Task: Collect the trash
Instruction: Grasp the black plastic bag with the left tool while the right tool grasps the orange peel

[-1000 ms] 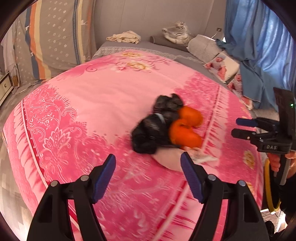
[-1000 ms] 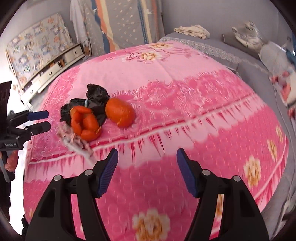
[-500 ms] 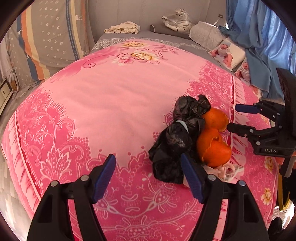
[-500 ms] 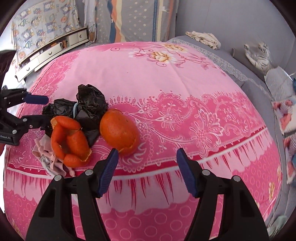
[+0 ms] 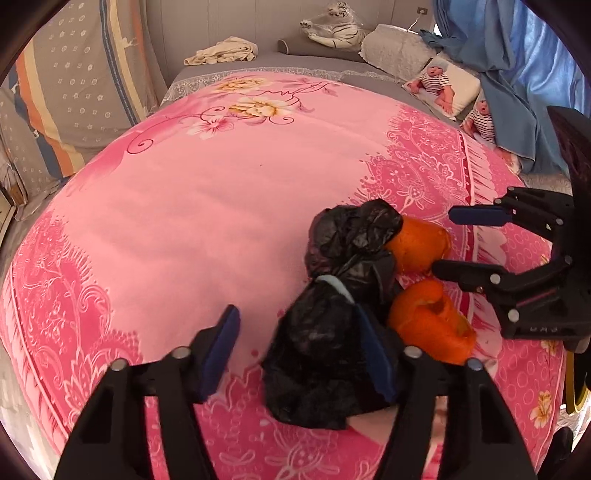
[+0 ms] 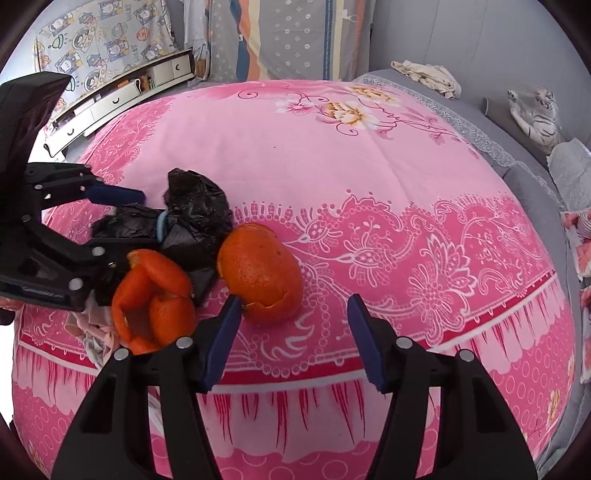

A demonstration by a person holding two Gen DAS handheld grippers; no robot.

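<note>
A crumpled black plastic bag (image 5: 332, 314) (image 6: 192, 218) lies on the pink bedspread (image 5: 207, 206) (image 6: 369, 184). Two orange peels lie beside it: a rounded one (image 5: 419, 245) (image 6: 260, 273) and a curled open one (image 5: 430, 323) (image 6: 155, 299). A crumpled tissue (image 6: 94, 330) lies under them. My left gripper (image 5: 301, 354) (image 6: 122, 218) is open, its jaws astride the near lump of the bag. My right gripper (image 6: 291, 332) (image 5: 443, 240) is open, its jaws around the rounded peel.
A grey pillow area with a beige cloth (image 5: 223, 51), a toy tiger (image 5: 332, 31) and baby-print cushions (image 5: 441, 83) lies at the far end of the bed. Blue curtains (image 5: 524, 74) hang on the right. A drawer unit (image 6: 122, 96) stands beside the bed.
Both grippers have moved in toward the trash pile. The left one now straddles the black bag; the right one has closed in on the rounded peel. Both stay open.
</note>
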